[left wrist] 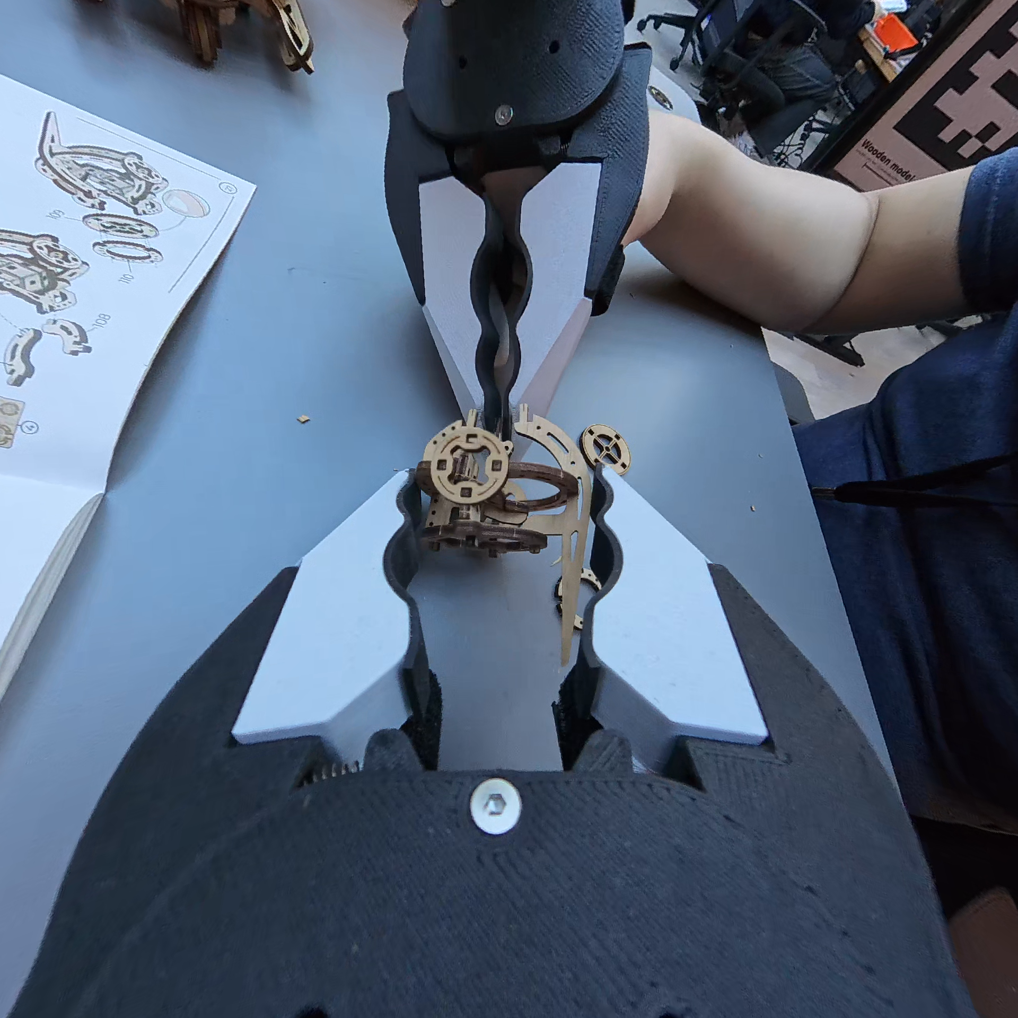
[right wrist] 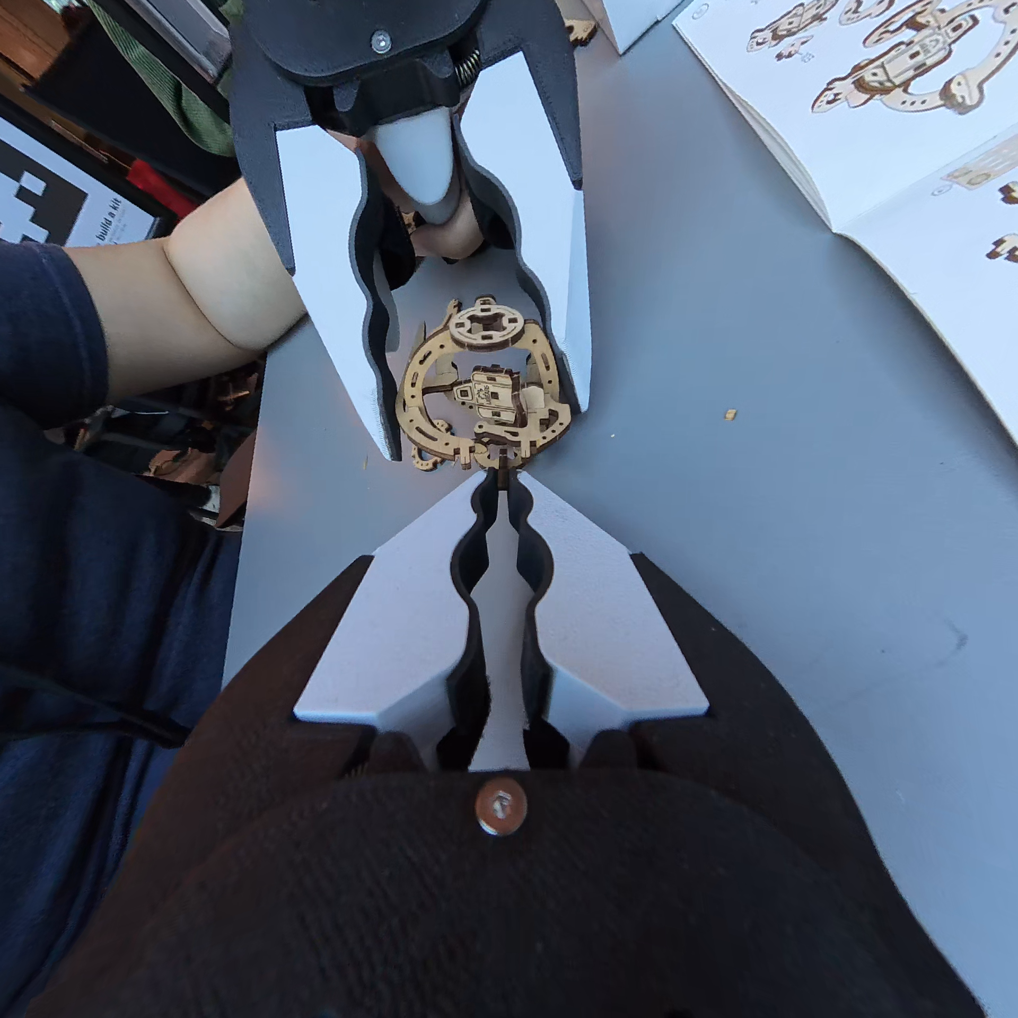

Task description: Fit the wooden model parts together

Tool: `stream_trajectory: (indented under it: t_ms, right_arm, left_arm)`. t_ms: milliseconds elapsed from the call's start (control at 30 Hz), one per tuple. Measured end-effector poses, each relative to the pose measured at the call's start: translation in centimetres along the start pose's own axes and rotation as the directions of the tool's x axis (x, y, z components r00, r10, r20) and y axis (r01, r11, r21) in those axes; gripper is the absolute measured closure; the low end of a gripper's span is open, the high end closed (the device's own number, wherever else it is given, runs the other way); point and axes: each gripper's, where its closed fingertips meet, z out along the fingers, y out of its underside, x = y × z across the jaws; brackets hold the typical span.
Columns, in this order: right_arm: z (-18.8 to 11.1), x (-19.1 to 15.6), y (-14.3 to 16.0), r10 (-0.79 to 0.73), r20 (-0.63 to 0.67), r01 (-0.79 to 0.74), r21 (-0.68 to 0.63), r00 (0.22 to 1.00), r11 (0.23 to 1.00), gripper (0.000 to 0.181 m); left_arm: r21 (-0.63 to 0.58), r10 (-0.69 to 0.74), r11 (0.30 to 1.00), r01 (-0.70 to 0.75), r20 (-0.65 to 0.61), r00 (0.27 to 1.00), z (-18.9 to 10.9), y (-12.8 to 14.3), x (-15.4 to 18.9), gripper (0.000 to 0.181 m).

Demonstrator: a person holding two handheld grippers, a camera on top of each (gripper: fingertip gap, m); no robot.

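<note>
A partly built wooden model [left wrist: 468, 474], a horseshoe ring around a small cabin with a round slotted disc on it, stands on the grey table [left wrist: 275, 551]. My left gripper [left wrist: 504, 482] is open, with one finger on each side of the model; I cannot tell if they touch it. My right gripper [right wrist: 500, 476] is shut on a small tab at the model's [right wrist: 485, 385] near edge. In the left wrist view it [left wrist: 498, 424] reaches in from the far side. The left gripper [right wrist: 485, 429] flanks the ring in the right wrist view. A loose wooden wheel disc [left wrist: 606, 449] lies beside the model.
An open instruction booklet [left wrist: 110, 275] lies on the left and shows in the right wrist view [right wrist: 881, 137]. More wooden parts [left wrist: 248, 33] sit at the far left. A person's arm [left wrist: 771, 248] rests at the table's right edge [left wrist: 815, 496]. A small wood chip [left wrist: 303, 420] lies on the table. Less than 4 cm separates the two grippers' tips. My left gripper's tips are some 6 cm from the loose wooden wheel disc [left wrist: 606, 449].
</note>
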Motion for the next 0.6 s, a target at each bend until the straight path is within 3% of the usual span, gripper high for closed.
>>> stream_trajectory:
  t_ms: [167,367,600]
  right_arm:
    - [0.0,0.0,0.0,0.038,0.022,-0.038,0.0,0.999,0.999,0.18]
    - [0.1,0.2,-0.3,0.102,0.054,-0.102,-0.001,0.993,0.995,0.18]
    - [0.1,0.3,-0.7,0.205,0.104,-0.206,-0.001,0.973,0.979,0.18]
  left_arm:
    - [0.011,0.012,1.0,-0.012,0.01,1.0,-0.1,-0.2,-0.1,0.121]
    - [0.033,-0.102,0.994,0.104,-0.045,0.994,-0.4,-0.4,-0.6,0.121]
    - [0.099,-0.164,0.981,0.164,-0.015,0.986,-1.3,-1.1,-1.9,0.125]
